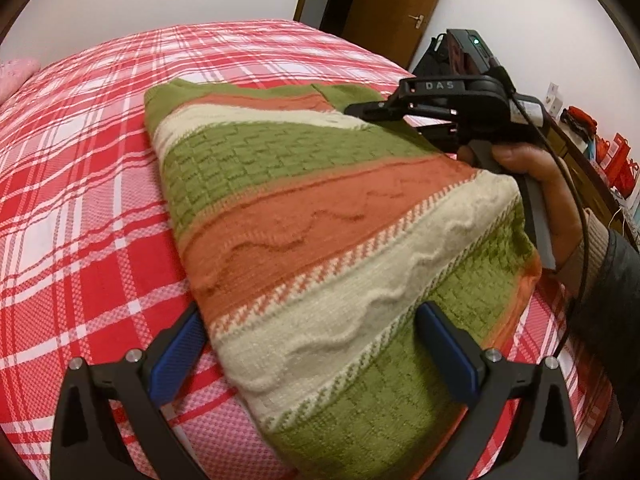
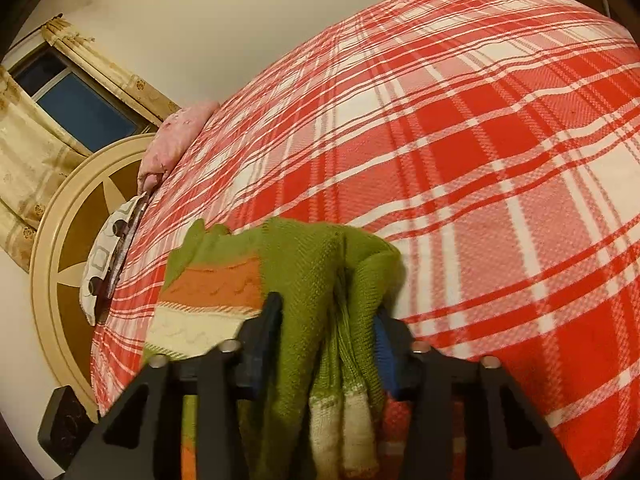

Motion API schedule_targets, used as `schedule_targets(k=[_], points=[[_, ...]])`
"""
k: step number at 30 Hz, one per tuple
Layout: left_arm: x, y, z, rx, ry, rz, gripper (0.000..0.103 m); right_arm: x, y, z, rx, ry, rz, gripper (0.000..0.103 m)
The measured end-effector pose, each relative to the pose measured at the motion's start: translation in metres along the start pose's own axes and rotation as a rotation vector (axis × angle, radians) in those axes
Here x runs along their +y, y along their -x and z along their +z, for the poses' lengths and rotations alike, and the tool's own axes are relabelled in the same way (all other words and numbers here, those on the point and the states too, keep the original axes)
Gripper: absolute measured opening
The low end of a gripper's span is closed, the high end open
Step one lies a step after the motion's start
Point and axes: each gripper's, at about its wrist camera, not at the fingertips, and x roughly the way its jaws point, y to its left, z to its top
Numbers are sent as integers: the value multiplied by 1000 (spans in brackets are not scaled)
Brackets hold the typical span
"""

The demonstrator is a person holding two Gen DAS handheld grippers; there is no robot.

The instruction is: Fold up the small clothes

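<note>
A folded knit sweater (image 1: 320, 216) with green, orange and cream stripes lies on the red plaid bed. My left gripper (image 1: 312, 344) is open, its blue pads either side of the sweater's near end, which lies between them. My right gripper (image 1: 360, 110) reaches onto the sweater's far right edge, held by a hand. In the right wrist view the right gripper (image 2: 326, 332) is shut on bunched green sweater fabric (image 2: 316, 280), which is pinched between its blue pads and hangs down.
The plaid bed cover (image 1: 80, 200) spreads wide around the sweater. A pink pillow (image 2: 176, 136) and a round headboard (image 2: 52, 248) are at the bed's head. A wooden door (image 1: 392, 4) and a cluttered shelf (image 1: 600, 148) stand beyond the bed.
</note>
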Motion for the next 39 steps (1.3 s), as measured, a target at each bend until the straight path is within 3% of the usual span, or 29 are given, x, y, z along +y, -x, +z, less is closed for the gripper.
schedule_targets(k=[7,20,27,39], points=[[-3,5,-3,-17,-14,-16,89,-11,-2,-2,-4,-54,70,32],[-4,13,-1,-9,-11,-2,56,16,11,-8,-75,25,-3,29],[-1,27,3,-33,-1,-6,32,22,20,-10,-101,51,-25,28],[-4,55,1,-66,-18,-30,27,50,45,-19,-132,71,-17,28]])
